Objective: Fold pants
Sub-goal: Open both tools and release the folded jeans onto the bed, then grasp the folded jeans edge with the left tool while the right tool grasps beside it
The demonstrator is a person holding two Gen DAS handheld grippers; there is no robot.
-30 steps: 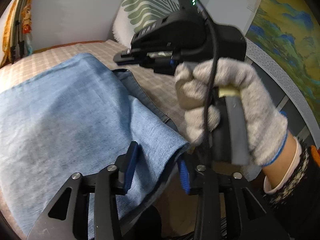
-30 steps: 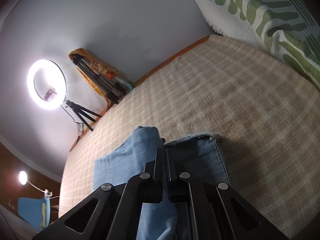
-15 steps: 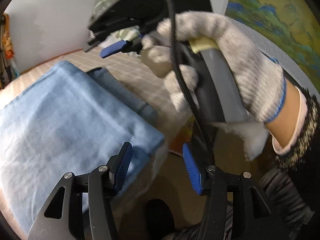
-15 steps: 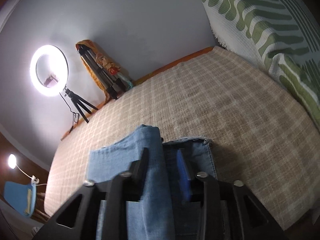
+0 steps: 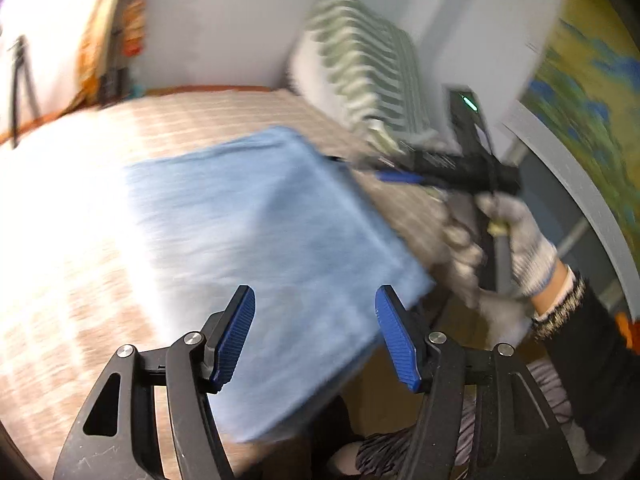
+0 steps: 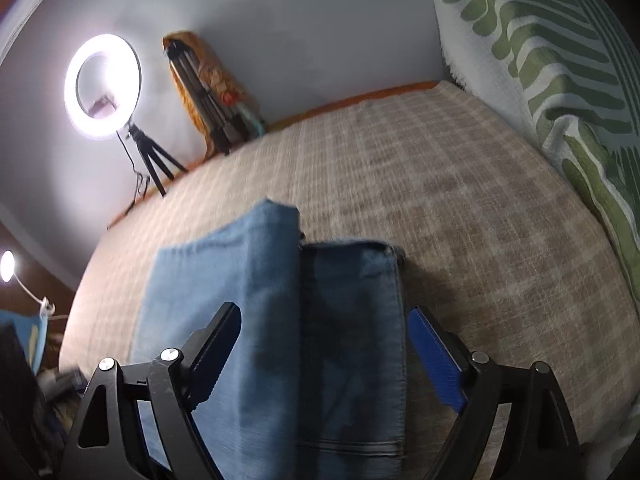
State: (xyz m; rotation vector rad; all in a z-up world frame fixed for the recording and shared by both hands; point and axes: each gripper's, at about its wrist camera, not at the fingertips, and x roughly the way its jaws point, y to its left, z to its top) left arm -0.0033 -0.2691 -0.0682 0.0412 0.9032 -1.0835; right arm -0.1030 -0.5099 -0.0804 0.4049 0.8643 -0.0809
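Note:
The blue denim pants (image 5: 264, 232) lie folded into a flat rectangle on the checked bedspread (image 5: 80, 208). My left gripper (image 5: 316, 334) is open and empty, just above the fold's near edge. My right gripper (image 6: 326, 354) is open and empty, its jaws standing either side of the fold's right edge, where a darker lower layer (image 6: 356, 320) sticks out beside the lighter top layer (image 6: 224, 280). In the left wrist view the right gripper (image 5: 404, 176), held by a gloved hand (image 5: 516, 236), is at the pants' far right edge.
A green-and-white striped pillow (image 6: 560, 80) leans at the head of the bed. A ring light on a tripod (image 6: 102, 88) and folded tripods (image 6: 208, 108) stand by the far wall. The bed edge (image 5: 400, 368) is right below the left gripper.
Both grippers opened and let go of the pants. The right went from shut to wide open. The left pulled back and up, and the fold now lies flat.

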